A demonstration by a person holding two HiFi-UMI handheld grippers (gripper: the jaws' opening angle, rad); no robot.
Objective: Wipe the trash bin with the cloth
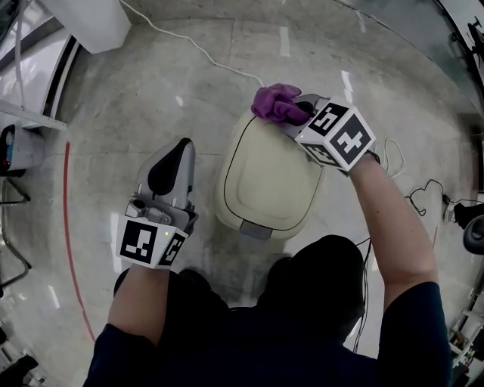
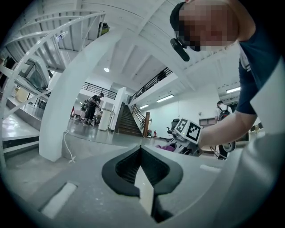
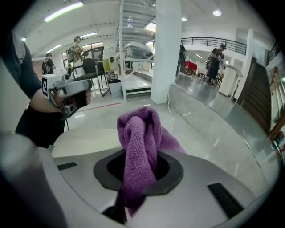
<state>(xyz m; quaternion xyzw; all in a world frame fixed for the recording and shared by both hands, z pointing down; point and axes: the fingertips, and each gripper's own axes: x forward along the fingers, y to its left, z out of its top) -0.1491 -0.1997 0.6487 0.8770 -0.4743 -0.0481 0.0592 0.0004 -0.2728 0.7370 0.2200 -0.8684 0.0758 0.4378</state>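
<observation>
A cream trash bin (image 1: 266, 181) with a closed lid stands on the floor in front of the person. My right gripper (image 1: 291, 112) is shut on a purple cloth (image 1: 277, 103) and presses it onto the lid's far right corner. The right gripper view has the cloth (image 3: 139, 151) bunched between the jaws over the pale lid (image 3: 84, 141). My left gripper (image 1: 172, 160) hovers above the floor left of the bin, jaws together with nothing held; in its own view the left gripper (image 2: 141, 173) points toward the right gripper (image 2: 189, 133).
A white cable (image 1: 189, 41) runs across the marble floor behind the bin. A white pillar base (image 1: 89, 21) sits at far left. Red floor line (image 1: 68, 227) curves on the left. Dark cables (image 1: 423, 196) lie right of the bin. People stand far off (image 3: 216, 60).
</observation>
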